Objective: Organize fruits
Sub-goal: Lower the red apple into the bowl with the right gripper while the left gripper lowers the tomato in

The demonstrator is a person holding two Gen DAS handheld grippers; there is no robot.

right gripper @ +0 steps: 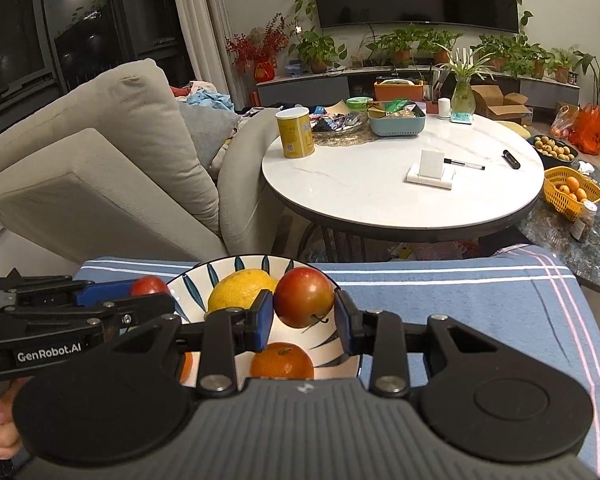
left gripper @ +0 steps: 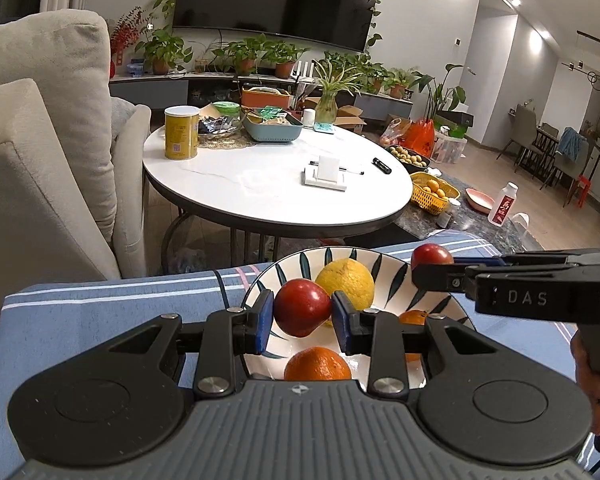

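A white bowl with dark leaf marks (left gripper: pixel 384 266) (right gripper: pixel 198 284) sits on a blue striped cloth (left gripper: pixel 100 312) (right gripper: pixel 480 308). In it lie a yellow lemon (left gripper: pixel 346 280) (right gripper: pixel 240 290) and two oranges (left gripper: pixel 318 364) (left gripper: pixel 414 316) (right gripper: pixel 282 362). My left gripper (left gripper: pixel 302 312) is shut on a red apple (left gripper: pixel 302 308) over the bowl's near left side. My right gripper (right gripper: pixel 304 314) is shut on another red apple (right gripper: pixel 304 296) over the bowl's right side. Each gripper with its apple also shows in the other view, the right one (left gripper: pixel 432 256) and the left one (right gripper: pixel 150 286).
A round white table (left gripper: pixel 276 184) (right gripper: pixel 400 196) stands beyond the cloth, with a yellow can (left gripper: pixel 181 132), a blue tray (left gripper: pixel 272 126) and a white stand (left gripper: pixel 326 172). A beige sofa (left gripper: pixel 40 160) is at the left. A yellow basket of fruit (right gripper: pixel 572 192) sits on a dark table at the right.
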